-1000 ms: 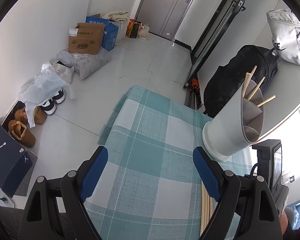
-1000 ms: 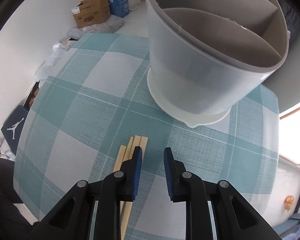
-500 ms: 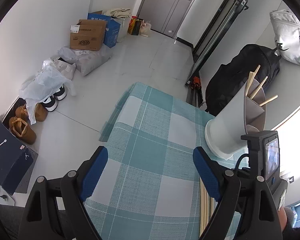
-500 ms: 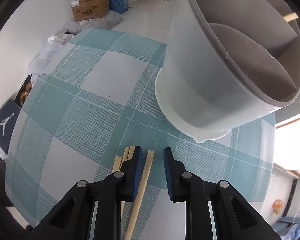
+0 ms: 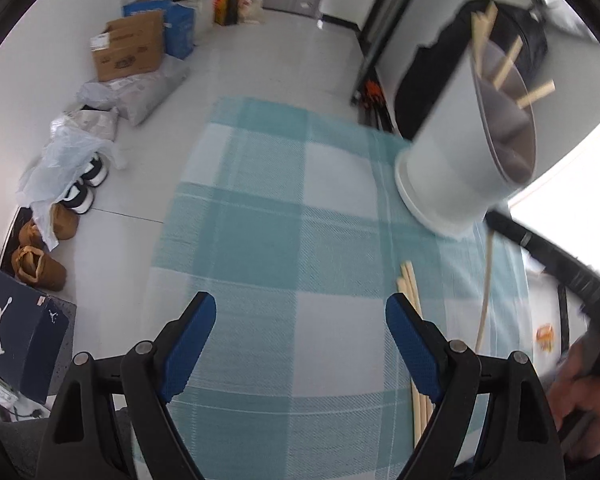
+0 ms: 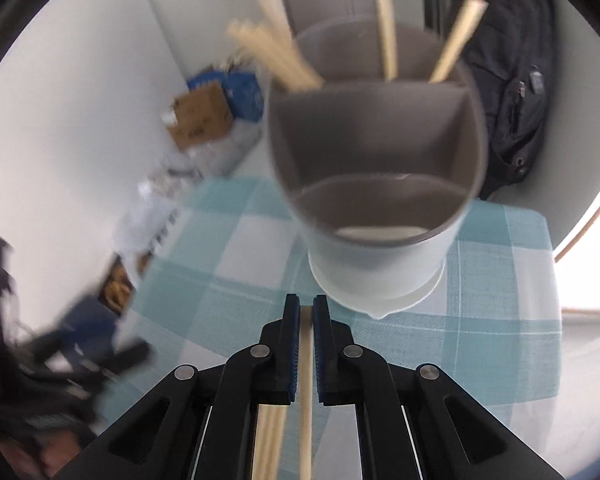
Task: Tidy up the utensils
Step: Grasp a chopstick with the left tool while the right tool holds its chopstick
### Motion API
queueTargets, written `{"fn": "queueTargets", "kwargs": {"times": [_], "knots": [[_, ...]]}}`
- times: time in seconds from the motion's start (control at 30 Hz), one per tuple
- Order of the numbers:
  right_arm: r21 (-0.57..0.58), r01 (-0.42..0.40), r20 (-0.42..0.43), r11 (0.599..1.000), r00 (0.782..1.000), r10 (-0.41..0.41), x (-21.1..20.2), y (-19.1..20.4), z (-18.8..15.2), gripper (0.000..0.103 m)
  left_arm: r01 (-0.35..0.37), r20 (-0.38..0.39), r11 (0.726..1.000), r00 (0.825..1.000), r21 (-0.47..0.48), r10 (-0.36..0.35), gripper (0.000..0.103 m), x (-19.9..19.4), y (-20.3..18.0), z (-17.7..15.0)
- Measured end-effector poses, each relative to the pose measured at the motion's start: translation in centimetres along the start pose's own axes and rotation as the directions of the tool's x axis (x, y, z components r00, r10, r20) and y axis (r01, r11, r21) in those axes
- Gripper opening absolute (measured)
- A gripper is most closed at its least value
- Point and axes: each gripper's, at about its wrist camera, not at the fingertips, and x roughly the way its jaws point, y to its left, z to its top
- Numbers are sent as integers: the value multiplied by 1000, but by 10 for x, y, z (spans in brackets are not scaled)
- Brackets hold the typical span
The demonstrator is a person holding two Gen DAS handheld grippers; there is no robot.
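A grey utensil holder [image 6: 380, 248] with divided compartments stands on the teal checked tablecloth [image 6: 500, 280]. Several wooden chopsticks [image 6: 386, 40] lean in its rear compartments. My right gripper [image 6: 307, 312] is closing, and its pads press on a single chopstick [image 6: 306, 400], held above the cloth just in front of the holder. In the left wrist view that chopstick [image 5: 486, 280] hangs from the right gripper [image 5: 494, 222] beside the holder [image 5: 452, 168]. Loose chopsticks [image 5: 408, 280] lie on the cloth. My left gripper [image 5: 300, 320] is open over the cloth, holding nothing.
On the floor to the left are cardboard boxes [image 5: 128, 48], plastic bags, shoes [image 5: 40, 264] and a dark shoebox [image 5: 16, 332]. A black backpack [image 6: 512, 92] sits behind the holder. A person's hand [image 5: 580, 392] shows at lower right.
The right gripper shut on one chopstick and lifted it off the cloth, now facing the holder's mouth. The left gripper dropped closer to the table and rolled, staying open.
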Motion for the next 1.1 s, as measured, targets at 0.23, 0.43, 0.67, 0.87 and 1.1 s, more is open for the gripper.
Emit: {"fn": "queueTargets", "kwargs": {"times": [0.23, 0.43, 0.67, 0.87, 1.1], "knots": [[178, -123, 98, 976, 989, 107, -33, -45, -1, 6, -2, -82, 995, 997, 97, 10, 84, 18, -29, -11], [185, -152, 137, 971, 982, 128, -51, -65, -6, 6, -62, -116, 991, 990, 122, 76, 84, 28, -38, -13], [149, -165, 179, 975, 974, 137, -60, -60, -6, 6, -138, -129, 978, 979, 154, 159, 84, 35, -46, -14], [143, -183, 213, 973, 965, 150, -70, -67, -6, 6, -191, -158, 966, 963, 172, 219, 85, 44, -54, -7], [156, -201, 224, 967, 961, 164, -77, -78, -7, 6, -203, -172, 964, 957, 173, 233, 82, 53, -56, 5]]}}
